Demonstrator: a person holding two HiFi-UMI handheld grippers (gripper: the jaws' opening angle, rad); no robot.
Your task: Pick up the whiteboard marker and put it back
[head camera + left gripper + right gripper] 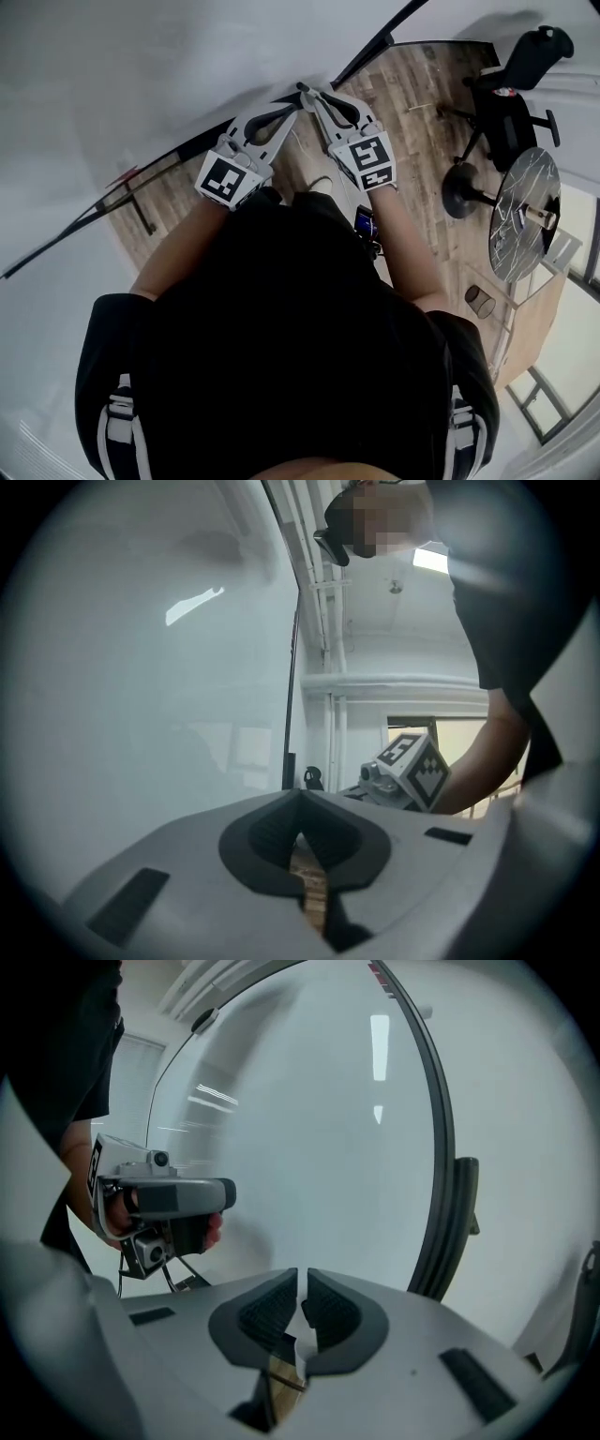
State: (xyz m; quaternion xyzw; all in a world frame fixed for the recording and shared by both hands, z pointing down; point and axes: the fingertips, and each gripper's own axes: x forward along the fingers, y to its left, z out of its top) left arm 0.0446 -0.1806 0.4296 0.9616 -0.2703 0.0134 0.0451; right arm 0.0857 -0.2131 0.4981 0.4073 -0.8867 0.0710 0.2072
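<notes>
I cannot make out the whiteboard marker in any view. The whiteboard [141,75] fills the upper left of the head view, with its black frame [375,42] running along its edge. Both grippers point at the board's lower edge, tips almost together. My left gripper [292,101] has its pads [281,832] meeting at the tips, with nothing between them [300,797]. My right gripper [309,92] shows a narrow slit between its pads [333,1312], and I see nothing pressed in it [302,1279]. Each gripper view shows the other gripper: the marker cube [412,769] and the hand-held body [159,1208].
A black office chair [511,89] stands on the wooden floor [422,103] at the upper right. Beside it are a round glass table [525,211] and a black stand base [461,187]. A dark bracket [466,1194] sits on the board's frame.
</notes>
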